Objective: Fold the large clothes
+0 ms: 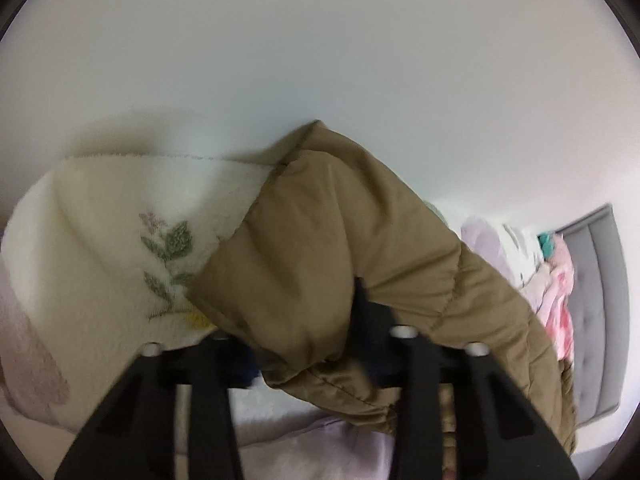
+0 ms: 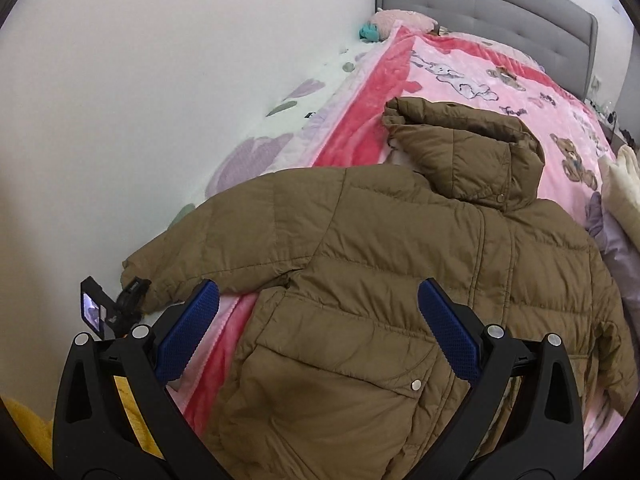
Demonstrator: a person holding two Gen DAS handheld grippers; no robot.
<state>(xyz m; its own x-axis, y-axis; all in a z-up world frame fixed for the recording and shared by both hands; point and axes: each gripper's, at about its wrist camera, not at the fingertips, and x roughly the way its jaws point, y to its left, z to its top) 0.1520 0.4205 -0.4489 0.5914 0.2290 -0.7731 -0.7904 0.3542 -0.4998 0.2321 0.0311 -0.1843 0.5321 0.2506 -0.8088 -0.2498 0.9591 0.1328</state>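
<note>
A tan hooded puffer jacket (image 2: 400, 264) lies spread front-up on the pink blanket (image 2: 480, 76), hood toward the headboard, one sleeve (image 2: 208, 248) stretched left to the wall. My right gripper (image 2: 320, 320) is open, blue pads (image 2: 188, 328) wide apart, hovering over the jacket's lower front. In the left wrist view, my left gripper (image 1: 304, 344) is shut on a fold of the jacket (image 1: 320, 240) and holds it raised; the fabric drapes over the fingers and hides the tips.
A cream floral fleece blanket (image 1: 120, 240) sits behind the raised fabric. The white wall (image 2: 140, 100) runs along the bed's left side. A grey headboard (image 2: 500, 4) stands at the far end. A small black device (image 2: 96, 308) sits by the sleeve cuff.
</note>
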